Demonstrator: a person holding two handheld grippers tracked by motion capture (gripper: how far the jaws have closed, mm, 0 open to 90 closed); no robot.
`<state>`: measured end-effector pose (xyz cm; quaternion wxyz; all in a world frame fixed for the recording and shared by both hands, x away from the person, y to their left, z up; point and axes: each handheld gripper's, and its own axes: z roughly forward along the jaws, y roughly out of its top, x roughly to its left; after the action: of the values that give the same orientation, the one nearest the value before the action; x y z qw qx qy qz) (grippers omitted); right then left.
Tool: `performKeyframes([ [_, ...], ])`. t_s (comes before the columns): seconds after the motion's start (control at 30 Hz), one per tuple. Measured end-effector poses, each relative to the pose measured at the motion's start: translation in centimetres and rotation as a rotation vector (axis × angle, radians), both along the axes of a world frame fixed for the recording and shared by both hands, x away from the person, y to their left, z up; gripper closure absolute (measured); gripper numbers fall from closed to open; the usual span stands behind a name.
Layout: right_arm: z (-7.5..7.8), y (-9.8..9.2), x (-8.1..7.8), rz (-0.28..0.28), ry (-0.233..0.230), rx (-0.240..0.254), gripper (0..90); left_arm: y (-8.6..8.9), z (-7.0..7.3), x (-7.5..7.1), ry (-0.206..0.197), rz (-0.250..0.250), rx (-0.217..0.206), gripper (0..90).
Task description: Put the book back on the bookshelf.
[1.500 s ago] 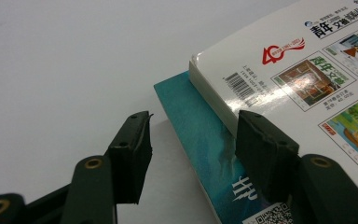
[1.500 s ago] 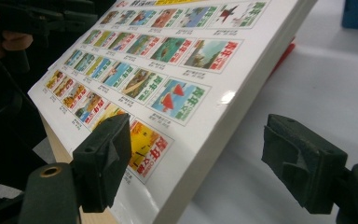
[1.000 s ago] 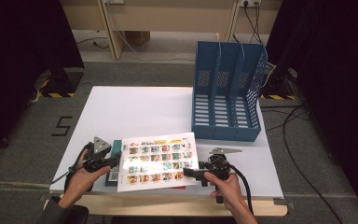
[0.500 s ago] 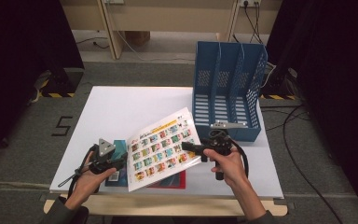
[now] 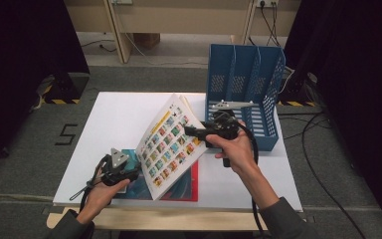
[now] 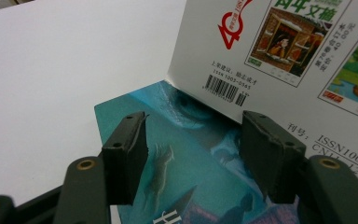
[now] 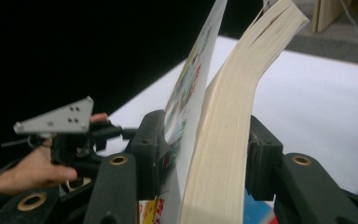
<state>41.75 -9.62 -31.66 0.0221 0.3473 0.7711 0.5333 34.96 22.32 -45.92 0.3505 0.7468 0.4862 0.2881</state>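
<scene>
White table point(image 5: 129, 114), right gripper point(image 5: 195, 131) fingers closing on lifted magazine point(image 5: 171, 144), left gripper point(image 6: 193, 154) fingers opening, empty.

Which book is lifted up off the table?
The thick white magazine with small colourful pictures, tilted up in the right hand-held gripper; the teal-and-red book lies flat.

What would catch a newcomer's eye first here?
The magazine tilted up off the table's near edge, its picture-grid cover facing left, with the right claw clamped on its free edge. Behind it at the far right stands a blue file rack. The left claw, open, hovers over a teal book.
</scene>
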Motion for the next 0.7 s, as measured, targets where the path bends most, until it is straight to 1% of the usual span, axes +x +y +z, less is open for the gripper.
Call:
performKeyframes([
  [0.03, 0.1, 0.2, -0.2, 0.001, -0.012, 0.003, 56.9, 0.0, 0.0, 0.0, -0.003, 0.002, 0.001, 40.2],
  [0.07, 0.1, 0.4, -0.4, 0.001, -0.022, 0.019, 56.9, 0.0, -0.1, 0.0, -0.004, 0.006, 0.003, 39.1],
  [0.1, 0.1, 0.4, -0.4, 0.001, -0.022, 0.019, 56.9, 0.0, -0.1, 0.0, -0.004, 0.006, 0.003, 37.8],
  [0.13, 0.0, 0.4, -0.6, -0.003, -0.025, 0.032, 56.9, -0.1, -0.1, -0.1, -0.01, 0.013, 0.01, 37.8],
  [0.17, -0.4, 0.5, -1.2, -0.012, -0.026, 0.045, 57.0, -0.2, -0.1, -0.2, -0.019, 0.014, 0.017, 37.9],
  [0.23, -0.5, 0.3, -1.6, -0.013, -0.031, 0.033, 56.5, -0.3, -0.2, -0.2, -0.022, 0.015, 0.014, 38.6],
  [0.3, -0.9, 0.0, -1.8, -0.011, -0.015, 0.033, 56.8, -0.3, -0.2, -0.2, -0.023, 0.021, 0.01, 38.6],
  [0.33, -1.0, -0.1, -1.8, -0.001, 0.005, 0.026, 57.5, -0.4, -0.2, -0.2, -0.025, 0.02, 0.006, 38.6],
  [0.37, -0.9, -0.1, -1.9, 0.004, 0.005, 0.005, 59.3, -0.3, -0.2, -0.2, -0.021, 0.018, 0.006, 38.6],
  [0.4, -0.7, -0.1, -1.8, 0.007, -0.012, -0.023, 60.2, -0.3, -0.2, -0.1, -0.018, 0.017, 0.0, 38.5],
  [0.43, -0.5, 0.0, -1.7, 0.014, -0.018, -0.034, 60.8, -0.3, -0.2, 0.0, -0.011, 0.017, -0.007, 38.3],
  [0.5, 0.3, 0.5, -1.0, 0.03, -0.027, -0.052, 62.7, -0.4, -0.3, 0.1, -0.009, 0.012, -0.013, 35.8],
  [0.53, 1.0, 0.8, -0.6, 0.04, -0.041, -0.065, 63.9, -0.5, -0.4, 0.3, -0.003, 0.003, -0.022, 31.7],
  [0.57, 1.8, 1.2, -0.2, 0.044, -0.065, -0.075, 65.3, -0.6, -0.5, 0.5, 0.015, -0.01, -0.046, 24.3],
  [0.6, 2.6, 1.7, 0.2, 0.05, -0.087, -0.091, 66.6, -0.7, -0.6, 0.6, 0.025, -0.019, -0.061, 17.7],
  [0.63, 3.4, 2.1, 0.5, 0.05, -0.1, -0.104, 68.0, -0.8, -0.7, 0.7, 0.021, -0.018, -0.07, 17.7],
  [0.67, 4.2, 2.5, 0.8, 0.055, -0.12, -0.109, 68.9, -0.8, -0.6, 0.7, 0.02, -0.019, -0.069, 17.9],
  [0.7, 4.9, 3.0, 1.1, 0.071, -0.132, -0.125, 69.6, -0.7, -0.6, 0.7, 0.017, -0.022, -0.075, 17.8],
])
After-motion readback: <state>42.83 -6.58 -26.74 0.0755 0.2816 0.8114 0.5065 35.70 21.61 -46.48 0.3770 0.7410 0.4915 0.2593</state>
